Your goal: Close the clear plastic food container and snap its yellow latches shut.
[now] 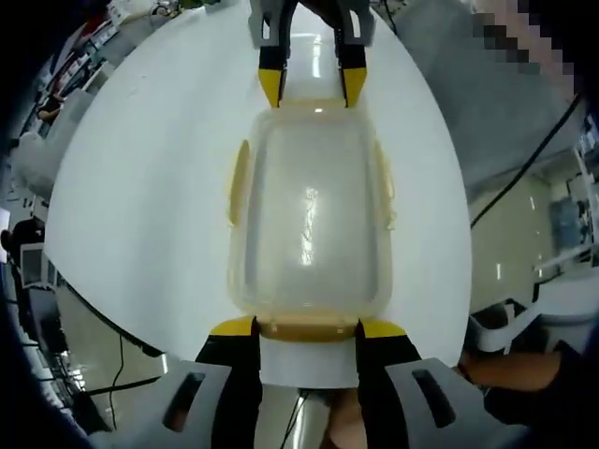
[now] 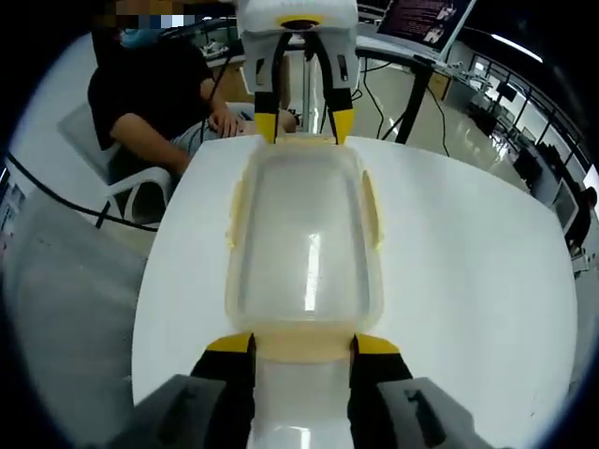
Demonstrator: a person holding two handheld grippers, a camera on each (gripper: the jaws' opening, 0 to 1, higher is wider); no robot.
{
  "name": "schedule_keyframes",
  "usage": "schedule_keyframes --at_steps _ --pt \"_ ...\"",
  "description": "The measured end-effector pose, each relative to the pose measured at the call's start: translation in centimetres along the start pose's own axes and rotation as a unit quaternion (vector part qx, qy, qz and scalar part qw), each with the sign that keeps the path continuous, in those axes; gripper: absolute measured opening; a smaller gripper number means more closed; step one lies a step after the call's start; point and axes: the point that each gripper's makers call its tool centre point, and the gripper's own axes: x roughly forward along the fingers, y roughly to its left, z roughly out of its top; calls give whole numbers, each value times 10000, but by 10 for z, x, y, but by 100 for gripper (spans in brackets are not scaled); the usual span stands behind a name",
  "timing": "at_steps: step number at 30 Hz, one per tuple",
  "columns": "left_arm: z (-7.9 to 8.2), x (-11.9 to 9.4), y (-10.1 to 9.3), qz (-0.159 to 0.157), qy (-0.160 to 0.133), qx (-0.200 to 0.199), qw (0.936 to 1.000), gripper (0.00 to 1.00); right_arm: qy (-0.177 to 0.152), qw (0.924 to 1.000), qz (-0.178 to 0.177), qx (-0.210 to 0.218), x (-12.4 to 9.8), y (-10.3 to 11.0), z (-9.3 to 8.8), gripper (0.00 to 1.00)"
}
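Clear plastic food container (image 1: 309, 220) lies lid-down-closed on a round white table (image 1: 140, 187), with one gripper at each short end.

Left gripper (image 1: 307, 328) stands with its yellow-tipped jaws apart, straddling the near-end yellow latch (image 1: 309, 327), and the left gripper view alone shows a grey floor and a black cable (image 1: 524, 168) beyond the table edge. Right gripper (image 2: 303, 344) likewise has its jaws spread to either side of the latch at its own end (image 2: 304, 344); the right gripper view alone shows a seated person in a dark top (image 2: 150, 94) past the far rim and a monitor (image 2: 426, 21) on a desk. Each view catches the other gripper across the container, jaws open at the far latch. Side latches (image 1: 240, 178) lie along the long edges; whether they are snapped I cannot tell.
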Motion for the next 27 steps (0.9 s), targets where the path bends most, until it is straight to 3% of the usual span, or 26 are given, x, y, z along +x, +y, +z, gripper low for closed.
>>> schedule_keyframes --at_steps 16,27 --pt "22 -33 9 145 150 151 9997 36 -257 9994 -227 -67 -34 -4 7 36" --pt "36 -46 6 228 94 187 9995 37 -346 9988 -316 -107 -55 1 5 36"
